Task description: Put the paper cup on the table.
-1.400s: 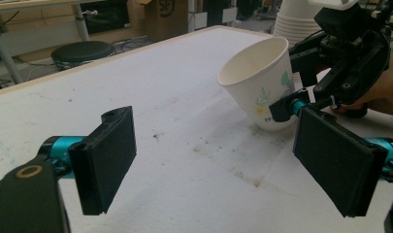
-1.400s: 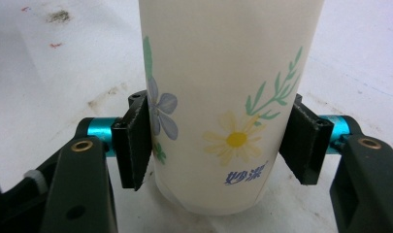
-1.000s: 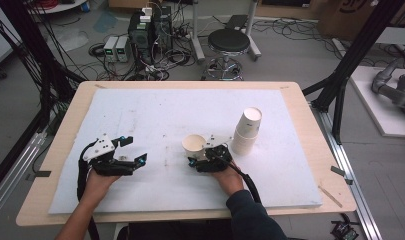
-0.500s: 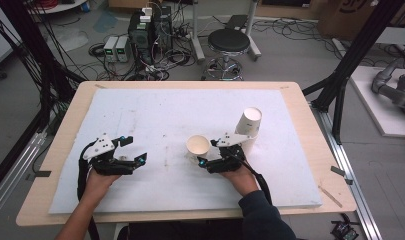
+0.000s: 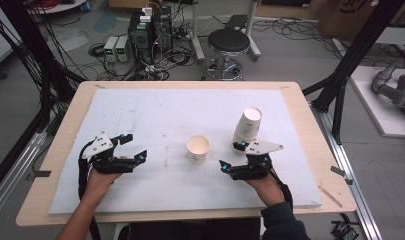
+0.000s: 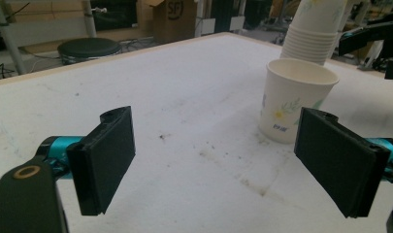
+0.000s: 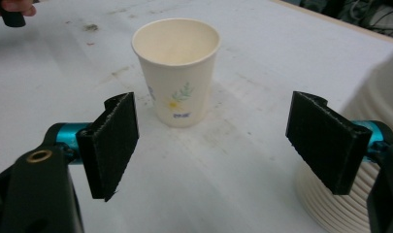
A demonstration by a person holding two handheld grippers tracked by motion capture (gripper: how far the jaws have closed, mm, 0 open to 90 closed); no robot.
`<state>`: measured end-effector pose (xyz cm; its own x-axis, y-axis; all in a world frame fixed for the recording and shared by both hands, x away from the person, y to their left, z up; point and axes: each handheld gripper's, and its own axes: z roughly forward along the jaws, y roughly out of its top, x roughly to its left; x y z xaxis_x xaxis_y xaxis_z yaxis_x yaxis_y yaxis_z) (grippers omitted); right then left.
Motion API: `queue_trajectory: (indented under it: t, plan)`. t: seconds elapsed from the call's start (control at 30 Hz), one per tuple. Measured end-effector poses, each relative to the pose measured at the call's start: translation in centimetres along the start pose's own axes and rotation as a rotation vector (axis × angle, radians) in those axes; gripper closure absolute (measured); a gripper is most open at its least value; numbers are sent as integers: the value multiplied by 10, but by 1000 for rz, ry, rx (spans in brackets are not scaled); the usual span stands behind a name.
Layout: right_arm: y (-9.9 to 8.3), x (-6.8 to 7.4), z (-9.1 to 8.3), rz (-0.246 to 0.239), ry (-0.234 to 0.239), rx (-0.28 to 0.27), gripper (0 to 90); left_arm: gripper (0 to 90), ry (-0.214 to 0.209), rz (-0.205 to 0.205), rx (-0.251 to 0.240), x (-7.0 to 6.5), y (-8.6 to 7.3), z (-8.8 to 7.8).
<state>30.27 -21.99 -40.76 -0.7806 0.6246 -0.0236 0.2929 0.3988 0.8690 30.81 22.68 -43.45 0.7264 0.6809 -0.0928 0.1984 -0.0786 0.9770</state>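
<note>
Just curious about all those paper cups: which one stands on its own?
The flower-printed cup in the middle of the white mat, open end up; the others are nested in a leaning stack to its right.

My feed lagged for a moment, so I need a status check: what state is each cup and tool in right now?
single paper cup: upright, empty, standing free on the white mat.
cup stack: nested, mouths down, leaning.
left tool: open, holding nothing.
right tool: open, holding nothing, apart from the single paper cup.
</note>
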Motion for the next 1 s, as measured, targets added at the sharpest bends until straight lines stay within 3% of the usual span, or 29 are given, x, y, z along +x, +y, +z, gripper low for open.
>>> queue_trajectory:
  t: [0.37, 0.57, 0.77, 1.0]
  plan:
    - [-14, -16, -55, -17, -117, -53, 196, 152, 20, -8, -35, 1, 3, -2]
    - [-24, -21, -78, 19, -155, -82, 196, 152, 13, 3, -41, 0, 4, -4]
    - [-31, -22, -85, 42, -177, -97, 196, 153, 2, 5, -48, -2, 4, -4]
    - [-31, -21, -82, 38, -172, -94, 196, 152, -4, 8, -50, -3, 5, -4]
